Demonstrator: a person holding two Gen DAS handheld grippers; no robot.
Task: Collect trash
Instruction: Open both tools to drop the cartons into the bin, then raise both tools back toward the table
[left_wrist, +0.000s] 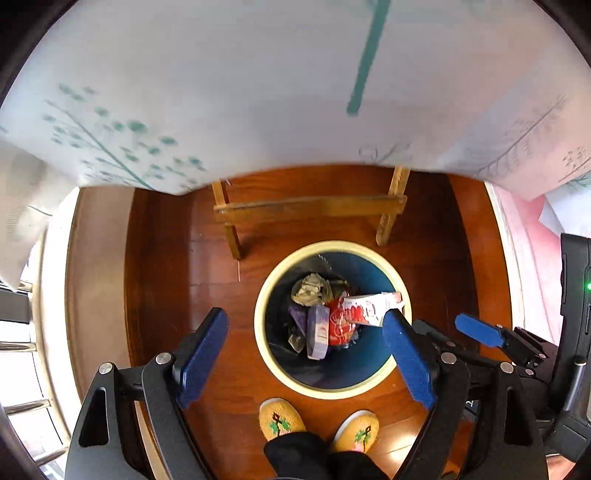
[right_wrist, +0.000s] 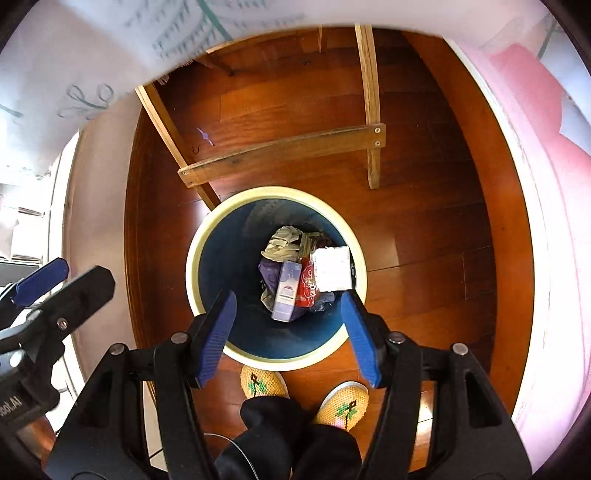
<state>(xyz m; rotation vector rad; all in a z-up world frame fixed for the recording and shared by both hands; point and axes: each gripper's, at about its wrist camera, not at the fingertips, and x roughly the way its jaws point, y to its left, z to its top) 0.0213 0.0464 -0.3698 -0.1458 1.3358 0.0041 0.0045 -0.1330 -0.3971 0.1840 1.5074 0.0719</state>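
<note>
A round bin (left_wrist: 266, 291) (right_wrist: 195, 258) with a cream rim and a blue inside stands on the wooden floor below both grippers. Inside it lie crumpled grey-green paper (left_wrist: 308, 290) (right_wrist: 282, 242), a purple box (left_wrist: 318, 334) (right_wrist: 286, 291), a red wrapper (left_wrist: 341, 326) (right_wrist: 308, 286) and a white carton (left_wrist: 369, 306) (right_wrist: 330, 267) on top. My left gripper (left_wrist: 304, 354) hangs open over the bin's near-left rim, nothing between its blue pads. My right gripper (right_wrist: 288, 336) stands open over the bin's near edge, also empty.
A wooden stool frame (left_wrist: 310, 208) (right_wrist: 284, 151) stands just beyond the bin. A white cloth with teal plant prints (left_wrist: 258, 92) hangs above. A person's feet in yellow slippers (left_wrist: 280, 419) (right_wrist: 264, 380) stand close before the bin. Pink fabric (right_wrist: 532, 122) lies at the right.
</note>
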